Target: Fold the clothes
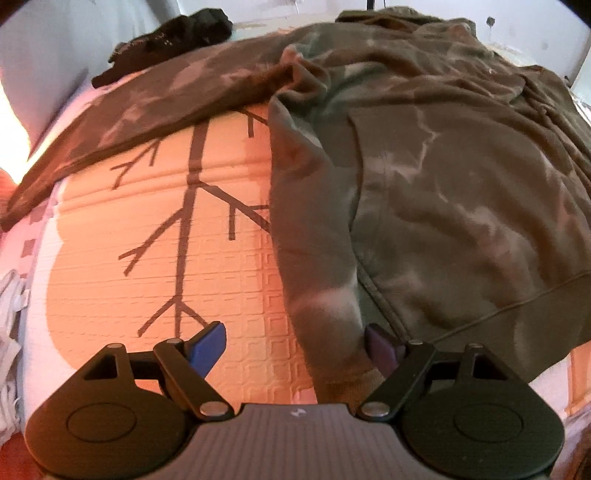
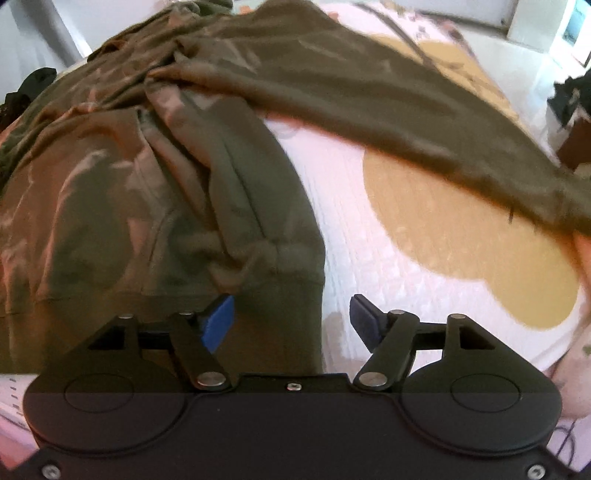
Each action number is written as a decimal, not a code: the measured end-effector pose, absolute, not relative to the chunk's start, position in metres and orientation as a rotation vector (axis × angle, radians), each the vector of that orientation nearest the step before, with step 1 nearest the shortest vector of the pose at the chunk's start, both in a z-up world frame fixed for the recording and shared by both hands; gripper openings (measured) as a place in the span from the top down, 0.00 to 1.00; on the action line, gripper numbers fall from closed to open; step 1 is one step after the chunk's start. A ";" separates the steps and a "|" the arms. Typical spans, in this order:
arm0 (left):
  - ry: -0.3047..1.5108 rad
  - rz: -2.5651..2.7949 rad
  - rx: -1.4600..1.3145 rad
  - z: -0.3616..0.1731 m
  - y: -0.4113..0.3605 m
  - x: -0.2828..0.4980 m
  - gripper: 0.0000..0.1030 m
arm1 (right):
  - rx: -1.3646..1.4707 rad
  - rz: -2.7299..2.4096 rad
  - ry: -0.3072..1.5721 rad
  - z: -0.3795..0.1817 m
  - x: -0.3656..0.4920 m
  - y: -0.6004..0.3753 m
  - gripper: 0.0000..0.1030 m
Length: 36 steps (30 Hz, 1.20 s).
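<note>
An olive and brown tie-dye hoodie (image 1: pixel 443 184) lies spread on a quilted bed cover (image 1: pixel 229 280) printed with orange patches and a dark branch pattern. One sleeve (image 1: pixel 147 107) stretches off to the left. My left gripper (image 1: pixel 295 345) points down at the hoodie's lower left edge and is open; that edge lies between the jaws, and the left pad (image 1: pixel 210 343) stands clear over bare cover. In the right wrist view the hoodie (image 2: pixel 129 184) has its hem corner (image 2: pixel 280 295) between the open jaws of my right gripper (image 2: pixel 291 323). The other sleeve (image 2: pixel 369 99) runs off to the right.
A black garment (image 1: pixel 177 33) lies at the far left of the bed, beyond the hoodie. White crumpled cloth (image 1: pixel 11 314) hangs at the bed's left side. Dark things (image 2: pixel 572 99) stand on the floor at the far right. Bare cover (image 2: pixel 424 229) shows between hem and sleeve.
</note>
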<state>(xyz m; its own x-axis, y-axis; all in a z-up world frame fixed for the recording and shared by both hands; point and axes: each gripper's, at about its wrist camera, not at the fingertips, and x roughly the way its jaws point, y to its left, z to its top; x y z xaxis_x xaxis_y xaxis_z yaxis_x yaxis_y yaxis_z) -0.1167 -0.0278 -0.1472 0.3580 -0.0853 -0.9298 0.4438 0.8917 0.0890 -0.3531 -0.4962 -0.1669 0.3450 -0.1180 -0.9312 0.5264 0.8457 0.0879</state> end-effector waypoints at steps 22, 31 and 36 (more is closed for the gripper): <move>1.181 -0.237 0.357 -0.165 -0.012 -0.135 0.10 | 0.470 -0.381 1.126 -0.173 -0.368 -0.493 0.87; 1.254 -0.363 0.254 -0.163 -0.012 -0.142 0.82 | 0.416 -0.336 1.151 -0.162 -0.371 -0.486 0.90; 1.267 -0.371 0.261 -0.158 -0.008 -0.145 0.84 | 0.368 -0.301 1.161 -0.151 -0.375 -0.480 0.91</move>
<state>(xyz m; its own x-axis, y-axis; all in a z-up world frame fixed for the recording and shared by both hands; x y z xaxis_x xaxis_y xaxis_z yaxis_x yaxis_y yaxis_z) -0.1453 -0.0079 -0.1575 0.2521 -0.1266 -0.9594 0.4106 0.9118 -0.0125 -0.3750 -0.4802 -0.1508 0.3706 -0.0412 -0.9279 0.4147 0.9012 0.1257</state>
